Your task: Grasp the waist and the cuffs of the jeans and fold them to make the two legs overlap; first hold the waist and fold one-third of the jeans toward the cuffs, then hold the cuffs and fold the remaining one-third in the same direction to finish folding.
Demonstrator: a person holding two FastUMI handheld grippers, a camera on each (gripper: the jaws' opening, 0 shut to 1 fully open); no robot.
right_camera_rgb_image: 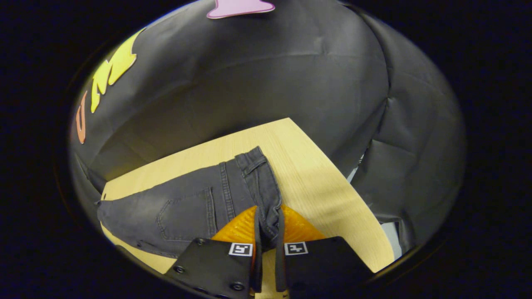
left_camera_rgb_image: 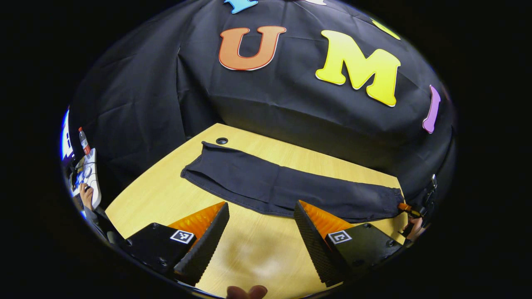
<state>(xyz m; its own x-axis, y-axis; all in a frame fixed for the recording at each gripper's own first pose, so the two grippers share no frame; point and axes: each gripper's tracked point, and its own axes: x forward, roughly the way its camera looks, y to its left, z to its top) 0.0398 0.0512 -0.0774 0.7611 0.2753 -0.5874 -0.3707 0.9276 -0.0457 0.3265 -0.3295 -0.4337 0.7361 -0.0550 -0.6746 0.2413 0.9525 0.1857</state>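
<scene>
Dark grey jeans [left_camera_rgb_image: 286,189] lie folded lengthwise on the light wood table [left_camera_rgb_image: 166,199], legs overlapped, cuffs at the far left near a cable hole. My left gripper [left_camera_rgb_image: 262,216] hovers open just short of the jeans' near edge, nothing between its orange-backed fingers. In the right gripper view the waist end of the jeans [right_camera_rgb_image: 199,203] shows a back pocket and belt loops. My right gripper [right_camera_rgb_image: 268,226] is shut on the waistband at its near corner. The right gripper [left_camera_rgb_image: 409,209] and the hand holding it also appear in the left gripper view at the jeans' right end.
A round cable hole [left_camera_rgb_image: 221,140] sits in the table beyond the cuffs. Black cloth walls surround the table on the far sides. A person's hand [left_camera_rgb_image: 86,195] and a bottle [left_camera_rgb_image: 84,141] appear at the far left edge. The table corner [right_camera_rgb_image: 291,120] lies beyond the waist.
</scene>
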